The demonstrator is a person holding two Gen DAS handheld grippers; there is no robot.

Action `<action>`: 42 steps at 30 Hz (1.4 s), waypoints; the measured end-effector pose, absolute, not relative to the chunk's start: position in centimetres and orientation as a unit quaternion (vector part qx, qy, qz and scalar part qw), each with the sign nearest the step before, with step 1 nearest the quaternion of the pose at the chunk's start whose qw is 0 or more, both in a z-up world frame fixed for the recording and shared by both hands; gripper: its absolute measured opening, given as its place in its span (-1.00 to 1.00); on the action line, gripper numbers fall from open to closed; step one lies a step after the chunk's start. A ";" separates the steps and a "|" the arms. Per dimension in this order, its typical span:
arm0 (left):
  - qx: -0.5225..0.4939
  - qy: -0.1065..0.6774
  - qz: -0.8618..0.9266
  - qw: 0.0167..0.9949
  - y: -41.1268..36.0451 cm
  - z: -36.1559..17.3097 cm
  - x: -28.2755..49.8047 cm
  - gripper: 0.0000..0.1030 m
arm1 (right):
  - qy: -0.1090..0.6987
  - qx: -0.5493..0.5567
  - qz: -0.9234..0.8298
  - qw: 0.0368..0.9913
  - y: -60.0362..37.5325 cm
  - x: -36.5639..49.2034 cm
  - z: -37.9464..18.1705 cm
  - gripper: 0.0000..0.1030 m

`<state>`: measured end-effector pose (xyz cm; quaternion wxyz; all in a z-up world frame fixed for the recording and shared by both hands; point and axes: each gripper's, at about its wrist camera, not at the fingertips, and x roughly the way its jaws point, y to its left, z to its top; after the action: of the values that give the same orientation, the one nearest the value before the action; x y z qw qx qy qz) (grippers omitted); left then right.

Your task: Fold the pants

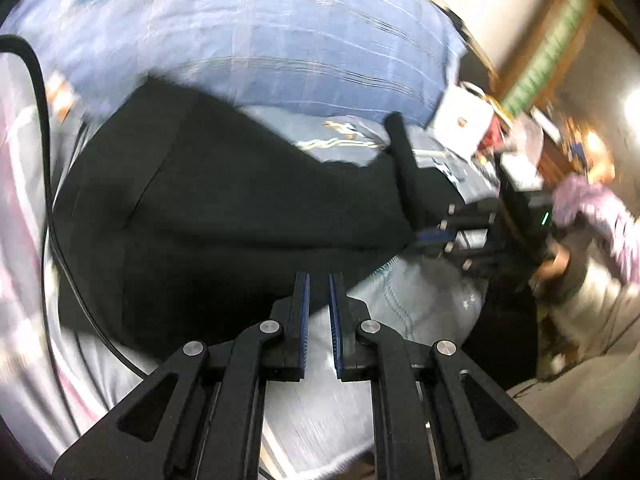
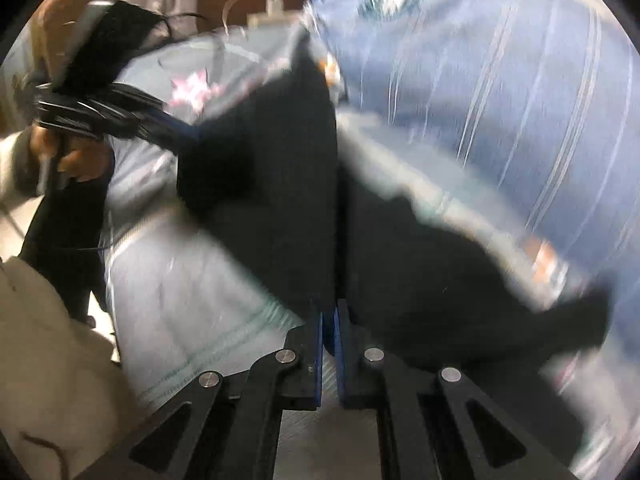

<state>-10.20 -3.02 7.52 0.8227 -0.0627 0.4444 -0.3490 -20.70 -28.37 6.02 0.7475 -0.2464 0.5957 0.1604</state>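
Black pants point(image 1: 208, 208) span frame center on bed point(image 1: 360, 380), right gripper point(image 2: 329, 312) jaws pinching fabric, left gripper point(image 1: 319, 280) jaws slightly apart, empty.

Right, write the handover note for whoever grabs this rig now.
Right tool: nearly shut, pinching a fold of the black pants.
Left tool: fingers close together at the pants' edge; grip unclear through blur.
Pants: bunched on the pale bed cover, below the blue striped blanket.
Done: no neat fold visible yet.
Left: spread flat, then fold.
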 end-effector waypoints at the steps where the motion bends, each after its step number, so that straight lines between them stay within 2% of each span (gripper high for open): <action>1: -0.075 0.448 -0.334 0.826 -2.2 7.3 -10.7 -0.84 | 0.592 -0.248 0.149 0.752 -28.4 -21.2 5.4 -0.91; 5: -0.069 0.446 -0.288 0.845 -0.2 8.4 -10.9 -0.83 | 0.577 -0.196 0.137 0.781 -28.4 -20.2 6.7 -0.86; 6: -0.068 0.442 -0.278 0.850 0.2 8.9 -10.7 -0.74 | 0.564 -0.173 0.146 0.795 -28.0 -19.5 7.8 -0.77; 7: -0.070 0.441 -0.274 0.851 0.2 9.0 -10.3 -0.49 | 0.548 -0.149 0.156 0.809 -27.5 -18.8 8.6 -0.57; 8: -0.076 0.441 -0.267 0.854 0.5 9.1 -9.8 -0.33 | 0.538 -0.134 0.163 0.816 -27.3 -18.2 8.9 -0.42; 9: -0.084 0.438 -0.261 0.856 0.7 9.1 -9.5 -0.11 | 0.526 -0.115 0.175 0.824 -26.7 -17.4 9.2 -0.10; 10: -0.089 0.435 -0.258 0.858 0.8 8.9 -9.4 -0.06 | 0.517 -0.101 0.186 0.829 -26.0 -16.5 9.5 0.03; 14: -0.090 0.446 -0.247 0.856 0.7 7.7 -6.4 -0.05 | 0.515 -0.075 0.190 0.832 -24.0 -12.0 7.6 0.05; 21: -0.096 0.498 -0.178 0.843 2.1 4.2 -0.5 -0.06 | 0.646 0.090 0.159 0.741 -24.8 -3.2 -2.6 0.03; 22: -0.104 0.503 -0.168 0.841 2.7 4.0 0.2 -0.06 | 0.644 0.110 0.158 0.741 -24.6 -3.0 -2.9 -0.21; 24: -0.117 0.504 -0.150 0.843 4.2 4.5 0.8 -0.06 | 0.606 0.116 0.188 0.764 -23.5 -3.4 -1.1 -0.54; 25: -0.123 0.498 -0.144 0.846 4.9 5.1 0.7 -0.06 | 0.576 0.109 0.215 0.781 -22.3 -4.1 0.8 -0.59; 29: -0.113 0.446 -0.107 0.881 7.9 9.0 -1.8 -0.06 | 0.556 0.104 0.288 0.773 -18.8 -7.3 2.9 -0.61; 33: -0.127 0.415 -0.092 0.896 10.0 11.4 -4.5 -0.06 | 0.607 0.027 0.308 0.732 -13.5 -11.7 -1.8 -0.60; 36: -0.134 0.423 -0.103 0.890 9.7 11.4 -5.4 -0.03 | 0.635 -0.016 0.292 0.715 -12.1 -13.8 -4.3 -0.60; 39: -0.140 0.434 -0.122 0.882 8.6 10.5 -6.1 0.09 | 0.618 -0.003 0.283 0.734 -13.2 -15.1 -2.6 -0.60; 42: -0.125 0.446 -0.134 0.876 5.8 9.5 -6.6 0.10 | 0.581 0.005 0.236 0.779 -16.5 -15.8 1.0 -0.51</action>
<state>-6.61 5.78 9.53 0.8763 -0.1248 0.4456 -0.1340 -15.84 -16.49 1.03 0.7790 0.0047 0.5809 0.2360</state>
